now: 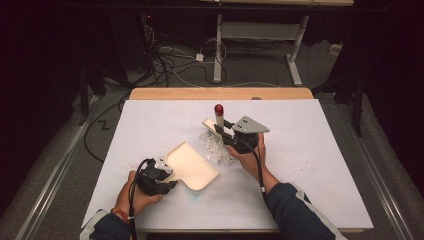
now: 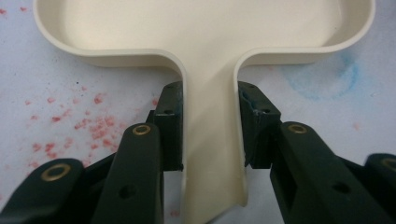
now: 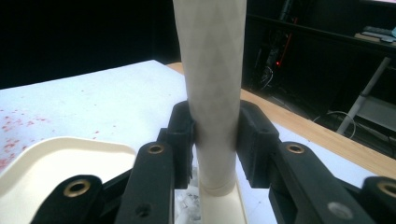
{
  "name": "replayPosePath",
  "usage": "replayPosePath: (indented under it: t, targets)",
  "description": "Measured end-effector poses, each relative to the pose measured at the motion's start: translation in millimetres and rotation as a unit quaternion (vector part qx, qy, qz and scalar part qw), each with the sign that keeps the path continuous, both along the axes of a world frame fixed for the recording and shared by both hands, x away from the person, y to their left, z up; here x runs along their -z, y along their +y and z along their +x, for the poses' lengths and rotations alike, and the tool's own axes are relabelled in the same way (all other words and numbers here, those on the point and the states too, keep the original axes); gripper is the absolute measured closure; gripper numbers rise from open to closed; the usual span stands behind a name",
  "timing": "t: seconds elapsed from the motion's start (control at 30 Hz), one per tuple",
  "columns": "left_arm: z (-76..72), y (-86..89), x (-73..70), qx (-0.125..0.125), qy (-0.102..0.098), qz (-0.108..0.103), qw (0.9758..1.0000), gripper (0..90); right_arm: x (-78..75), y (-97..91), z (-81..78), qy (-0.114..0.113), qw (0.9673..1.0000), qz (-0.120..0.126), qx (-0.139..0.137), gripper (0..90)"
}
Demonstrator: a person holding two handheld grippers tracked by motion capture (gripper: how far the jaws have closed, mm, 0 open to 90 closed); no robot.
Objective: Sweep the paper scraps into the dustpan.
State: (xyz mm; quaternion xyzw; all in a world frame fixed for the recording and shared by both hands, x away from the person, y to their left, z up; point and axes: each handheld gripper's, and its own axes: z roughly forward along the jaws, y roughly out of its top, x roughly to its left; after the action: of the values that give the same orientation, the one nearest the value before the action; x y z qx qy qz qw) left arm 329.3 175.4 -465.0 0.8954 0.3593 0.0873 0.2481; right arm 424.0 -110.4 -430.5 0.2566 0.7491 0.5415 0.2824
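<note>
1. The right gripper [image 1: 223,131] clamps the brush [image 3: 213,93] by its pale handle, red tip up, over the clear scraps [image 1: 214,146].
2. The left gripper [image 2: 210,135] pinches the dustpan [image 2: 205,42] handle; press its front lip flat.
3. Sweep in short strokes toward the pan, which sits just beside the scraps.

1. The place looks like a lab or recording workspace, dark all around.
2. A paper-covered desk [image 1: 320,165] stands under bright light.
3. Loose cables [image 1: 170,62] sprawl over the floor beside a metal stand [image 1: 218,50].
</note>
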Motion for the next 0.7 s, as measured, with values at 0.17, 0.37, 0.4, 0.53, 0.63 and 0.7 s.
replayPosePath:
  t: [0.17,0.37,0.4,0.53,0.63,0.7]
  targets:
    - [6.6,-1.3,0.8,0.003,0.004,0.001,1.0000,63.2,-0.7,3.6,-8.1,0.005,0.9997,0.013,-0.020,69.6]
    - [17.2,-3.5,0.5,0.008,0.014,0.001,0.9999,63.2,-2.8,19.3,-20.0,0.004,0.9989,0.006,-0.047,70.0]
    - [18.2,-4.2,0.1,0.010,0.012,0.004,0.9999,63.2,-2.8,19.3,-20.0,0.004,0.9989,0.006,-0.047,70.0]
    - [20.9,-4.6,0.0,0.013,0.015,0.003,0.9998,63.2,-3.6,31.0,-28.4,0.003,0.9972,0.000,-0.074,70.2]
    - [20.2,-5.3,-0.2,0.016,0.012,0.008,0.9998,63.2,-4.8,33.5,-30.2,0.005,0.9962,0.002,-0.086,70.4]
    - [18.9,-5.8,-0.4,0.015,0.012,0.008,0.9998,63.2,-6.7,35.6,-31.4,0.002,0.9957,0.002,-0.092,70.7]
